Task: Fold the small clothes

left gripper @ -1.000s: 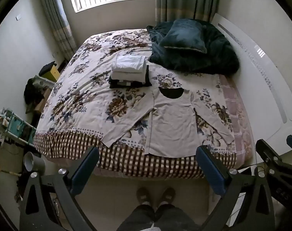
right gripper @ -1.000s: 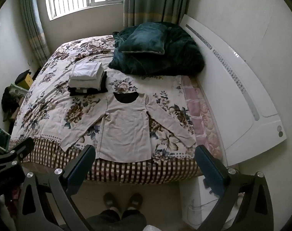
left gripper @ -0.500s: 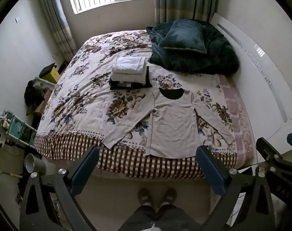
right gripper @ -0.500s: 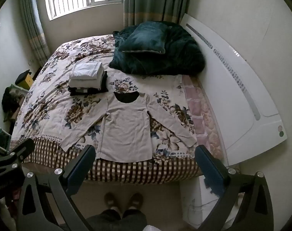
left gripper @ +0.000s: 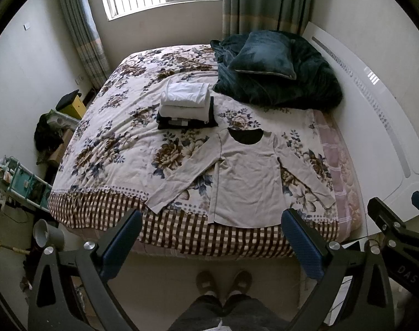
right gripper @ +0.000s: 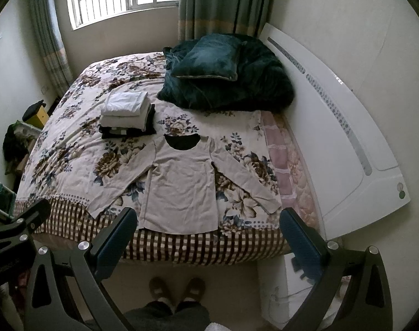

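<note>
A beige long-sleeved shirt (left gripper: 246,178) lies flat on the floral bed (left gripper: 113,149), sleeves spread, hem at the near edge; it also shows in the right wrist view (right gripper: 182,184). A stack of folded white and black clothes (left gripper: 186,104) sits behind it, also in the right wrist view (right gripper: 126,115). My left gripper (left gripper: 211,237) is open and empty, held above the floor in front of the bed. My right gripper (right gripper: 206,234) is open and empty, also short of the bed edge.
A dark green blanket with a pillow (left gripper: 275,69) is piled at the back right of the bed. A white headboard (right gripper: 347,143) runs along the right. Clutter and a shelf (left gripper: 24,179) stand left. The person's feet (left gripper: 223,281) are on the floor.
Both views have shifted very slightly; the shirt and the stack lie as before. Both grippers stay open.
</note>
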The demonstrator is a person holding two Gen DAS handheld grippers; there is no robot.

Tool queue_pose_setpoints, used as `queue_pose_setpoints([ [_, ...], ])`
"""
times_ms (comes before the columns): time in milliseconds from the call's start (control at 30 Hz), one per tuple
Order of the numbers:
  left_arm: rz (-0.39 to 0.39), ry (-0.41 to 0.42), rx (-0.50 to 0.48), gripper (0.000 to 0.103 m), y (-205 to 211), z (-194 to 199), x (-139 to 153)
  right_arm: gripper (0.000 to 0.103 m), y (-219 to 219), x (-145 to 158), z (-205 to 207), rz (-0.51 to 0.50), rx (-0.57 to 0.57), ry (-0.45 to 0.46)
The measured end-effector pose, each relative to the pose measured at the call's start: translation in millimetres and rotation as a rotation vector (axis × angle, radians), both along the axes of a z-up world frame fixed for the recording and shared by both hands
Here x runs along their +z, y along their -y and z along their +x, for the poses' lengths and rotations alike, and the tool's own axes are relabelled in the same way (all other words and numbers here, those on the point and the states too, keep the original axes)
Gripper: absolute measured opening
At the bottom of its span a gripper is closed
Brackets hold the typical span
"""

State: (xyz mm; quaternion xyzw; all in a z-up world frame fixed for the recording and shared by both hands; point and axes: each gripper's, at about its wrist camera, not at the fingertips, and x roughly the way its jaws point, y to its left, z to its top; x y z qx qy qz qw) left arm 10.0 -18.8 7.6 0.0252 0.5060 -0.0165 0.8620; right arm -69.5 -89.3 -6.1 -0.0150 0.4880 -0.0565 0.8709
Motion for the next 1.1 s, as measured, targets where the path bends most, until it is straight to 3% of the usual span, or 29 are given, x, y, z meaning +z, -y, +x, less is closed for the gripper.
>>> queue_pose_setpoints([
  [1100,-0.018,0.022,-0.002,0.103,2.4,4.2,14.8,0.103,-9.6,20.4,-7.3,-0.008,0.004,0.012],
])
